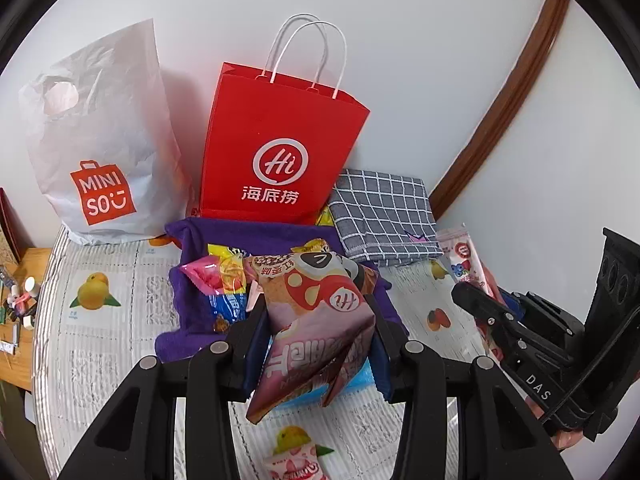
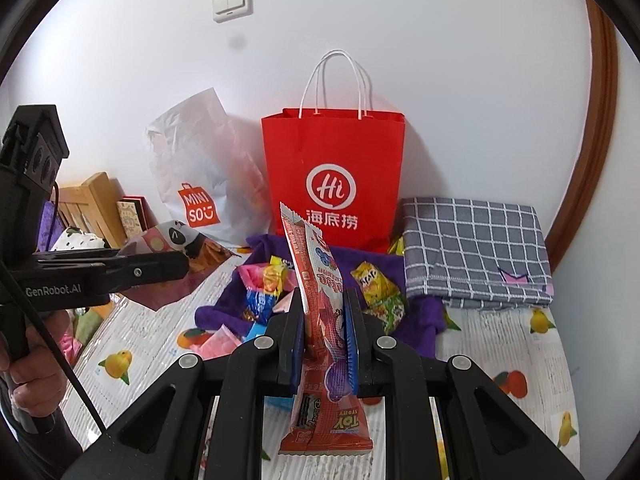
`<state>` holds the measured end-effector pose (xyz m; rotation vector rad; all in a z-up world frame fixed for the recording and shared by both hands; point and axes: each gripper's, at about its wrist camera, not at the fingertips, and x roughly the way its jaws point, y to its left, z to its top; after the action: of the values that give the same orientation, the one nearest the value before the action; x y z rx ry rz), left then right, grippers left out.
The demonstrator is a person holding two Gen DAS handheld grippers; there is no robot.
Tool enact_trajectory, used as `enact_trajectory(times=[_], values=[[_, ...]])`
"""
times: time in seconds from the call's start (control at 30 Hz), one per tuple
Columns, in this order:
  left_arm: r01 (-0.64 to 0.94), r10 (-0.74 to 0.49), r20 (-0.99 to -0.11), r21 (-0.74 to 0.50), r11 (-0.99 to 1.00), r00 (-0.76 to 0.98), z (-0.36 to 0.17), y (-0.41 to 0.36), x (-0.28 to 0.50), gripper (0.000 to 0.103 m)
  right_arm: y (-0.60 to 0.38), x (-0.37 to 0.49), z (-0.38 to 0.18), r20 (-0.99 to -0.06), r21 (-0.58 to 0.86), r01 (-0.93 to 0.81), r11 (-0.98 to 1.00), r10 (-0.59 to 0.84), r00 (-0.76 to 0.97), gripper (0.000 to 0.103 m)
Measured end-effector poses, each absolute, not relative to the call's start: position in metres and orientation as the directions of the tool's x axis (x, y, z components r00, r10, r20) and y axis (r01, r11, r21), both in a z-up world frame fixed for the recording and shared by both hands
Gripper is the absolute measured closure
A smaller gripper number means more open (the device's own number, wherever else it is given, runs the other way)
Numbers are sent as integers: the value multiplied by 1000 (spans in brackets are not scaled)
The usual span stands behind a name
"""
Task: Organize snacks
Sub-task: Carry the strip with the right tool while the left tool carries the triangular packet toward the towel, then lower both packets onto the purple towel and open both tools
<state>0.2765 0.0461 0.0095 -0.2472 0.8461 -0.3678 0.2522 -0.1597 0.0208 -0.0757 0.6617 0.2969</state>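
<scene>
My left gripper [image 1: 316,312] is shut on a pink snack bag with a panda picture [image 1: 320,320], held above the table; the bag also shows in the right wrist view [image 2: 176,248]. My right gripper [image 2: 324,312] is shut on a long red snack packet [image 2: 320,300], held upright; it also shows in the left wrist view [image 1: 468,260]. Several loose snacks [image 2: 264,284] lie on a purple cloth [image 2: 416,320] in front of a red paper bag [image 2: 336,176] with white handles. A yellow packet [image 2: 380,292] lies on the cloth to the right.
A white Miniso plastic bag [image 1: 100,152] stands left of the red bag against the wall. A folded grey checked cloth [image 2: 476,248] lies at the right. The table has a fruit-print cover [image 1: 100,320]. A pink packet [image 1: 292,468] lies near the front edge. Wooden furniture [image 2: 92,204] stands at left.
</scene>
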Motion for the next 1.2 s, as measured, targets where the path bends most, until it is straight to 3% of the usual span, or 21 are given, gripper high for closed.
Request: enact_trajectory(times=[0.63, 1.2], values=[[159, -359, -742, -330, 931, 566, -22, 45, 352, 62, -160, 355, -10, -681, 90, -322, 942, 295, 671, 86], [109, -353, -803, -345, 932, 480, -76, 42, 399, 62, -161, 430, -99, -825, 204, -339, 919, 347, 445, 85]])
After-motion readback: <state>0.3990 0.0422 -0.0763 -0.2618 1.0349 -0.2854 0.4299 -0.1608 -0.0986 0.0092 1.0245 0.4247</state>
